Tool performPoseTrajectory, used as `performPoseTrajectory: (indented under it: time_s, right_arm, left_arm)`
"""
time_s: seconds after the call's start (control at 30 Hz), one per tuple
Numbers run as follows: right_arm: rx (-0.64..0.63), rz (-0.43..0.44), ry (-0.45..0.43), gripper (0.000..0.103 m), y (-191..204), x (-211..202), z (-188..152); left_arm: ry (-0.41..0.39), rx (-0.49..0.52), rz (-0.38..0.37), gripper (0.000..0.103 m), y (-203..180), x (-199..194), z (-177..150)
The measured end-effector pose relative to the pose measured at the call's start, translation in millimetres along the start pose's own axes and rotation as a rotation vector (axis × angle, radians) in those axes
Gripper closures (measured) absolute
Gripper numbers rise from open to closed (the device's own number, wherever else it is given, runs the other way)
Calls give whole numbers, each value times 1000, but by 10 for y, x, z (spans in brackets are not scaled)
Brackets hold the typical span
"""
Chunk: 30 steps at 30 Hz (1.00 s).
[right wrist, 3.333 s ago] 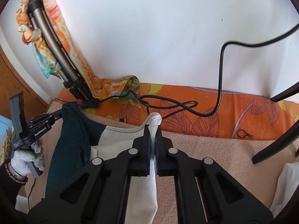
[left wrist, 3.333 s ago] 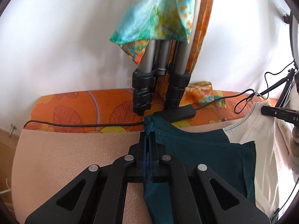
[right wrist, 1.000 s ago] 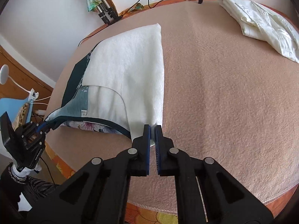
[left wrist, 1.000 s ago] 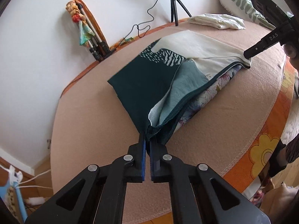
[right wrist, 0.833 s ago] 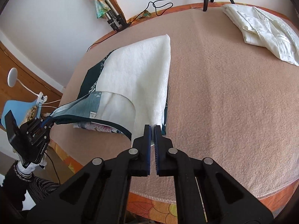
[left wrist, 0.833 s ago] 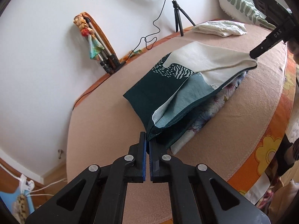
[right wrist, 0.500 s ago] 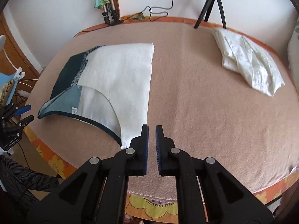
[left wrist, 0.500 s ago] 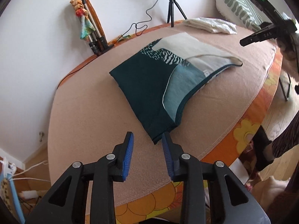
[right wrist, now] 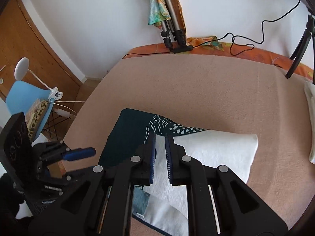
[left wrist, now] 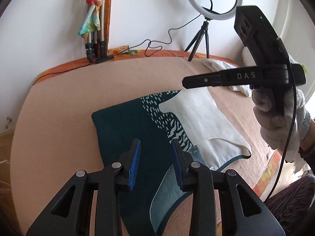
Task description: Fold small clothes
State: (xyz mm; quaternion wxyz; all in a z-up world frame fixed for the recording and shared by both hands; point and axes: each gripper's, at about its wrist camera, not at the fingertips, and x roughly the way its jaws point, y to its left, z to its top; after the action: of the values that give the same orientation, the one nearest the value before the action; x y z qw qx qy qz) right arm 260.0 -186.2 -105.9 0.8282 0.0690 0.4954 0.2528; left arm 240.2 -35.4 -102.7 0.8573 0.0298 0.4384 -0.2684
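- Peach blanket (left wrist: pixel 65 106) covers the bed; white wall behind, ring light (left wrist: pixel 211 0) on a tripod at the far edge.
- Left wrist view: garment (left wrist: pixel 137 137) lies flat on the blanket, folded, teal half toward the left gripper (left wrist: pixel 155 163), white half (left wrist: pixel 198 122) on the side away from it.
- Left jaws stand wide apart, holding nothing, directly over the teal panel near its front edge.
- Garment's long axis runs from the front edge of the blanket diagonally away toward the ring light; the loose curved hem (left wrist: pixel 232 157) sits on the white side.
- Right gripper (left wrist: pixel 185 82) hovers above the white half, clear of the cloth; from this view I can't tell its jaw state.
- Right wrist view: right gripper (right wrist: pixel 159 153) jaws are parted by a narrow gap, nothing between them, above the teal/white seam of the garment (right wrist: pixel 216 149).
- Left gripper (right wrist: pixel 92 151) sits just off the garment's teal edge (right wrist: pixel 122 137).
- Judgement: each gripper is nearer its own half, so the next fold likely takes the short ends, left on teal, right on white.
- Second white garment (right wrist: pixel 311 122) lies well apart, at the blanket's right edge.
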Motion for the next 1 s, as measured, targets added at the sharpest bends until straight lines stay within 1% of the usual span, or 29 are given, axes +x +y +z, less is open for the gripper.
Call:
performPoseTrajectory:
  time_s: [0.13, 0.23, 0.27, 0.3, 0.33, 0.4, 0.47, 0.5, 0.53, 0.57, 0.6, 0.63, 0.73, 0.8, 0.87, 0.93, 0.97, 1.0]
  right_arm:
    - [-6, -31, 79, 92, -83, 420, 15]
    - [-9, -76, 105, 92, -202, 653, 37]
    - [-4, -104, 108, 92, -253, 717, 54]
    - [6, -118, 123, 92, -330, 772, 60]
    - [7, -111, 141, 92, -382, 820, 59]
    - [12, -96, 143, 92, -447, 762, 94]
    - [21, -92, 110, 92, -491, 577, 157]
    - [11, -115, 83, 92, -514, 464, 188]
    - [7, -143, 58, 92, -550, 346, 209]
    - [14, -152, 46, 92, -582, 253, 190]
    - [31, -141, 32, 92, -621, 170, 159]
    - [45, -125, 16, 92, -654, 106, 135]
    - [22, -99, -15, 92, -618, 54, 74]
    - [-11, -70, 15, 92, -514, 175, 43]
    - [-51, -98, 56, 92, -410, 362, -7]
    - [-65, -120, 100, 92, -401, 512, -69]
    - [-62, -143, 108, 92, -425, 540, -98]
    - [-50, -138, 105, 92, -465, 524, -110]
  left_arm:
    - [83, -10, 28, 72, 42, 313, -150]
    - [130, -19, 47, 72, 86, 459, -281]
    - [131, -20, 48, 72, 90, 476, -321]
    - [111, -2, 60, 72, 70, 456, -346]
    - [113, 9, 65, 72, 54, 453, -365]
    - [121, 5, 56, 72, 52, 428, -396]
    - [132, -17, 28, 72, 79, 354, -409]
    - [122, -29, 24, 72, 92, 288, -414]
    - [107, -27, 34, 72, 89, 218, -422]
    - [91, -16, 52, 72, 82, 157, -433]
    - [74, -17, 74, 72, 90, 96, -455]
    - [62, -36, 79, 72, 115, 40, -482]
    - [42, -88, 84, 72, 140, -48, -543]
    - [47, -86, 73, 72, 91, -27, -562]
    - [65, -81, 36, 72, 25, 29, -590]
    - [78, -55, 58, 72, -46, 85, -644]
    - [95, -55, 59, 72, -51, 120, -675]
    - [112, -60, 58, 72, -51, 144, -715]
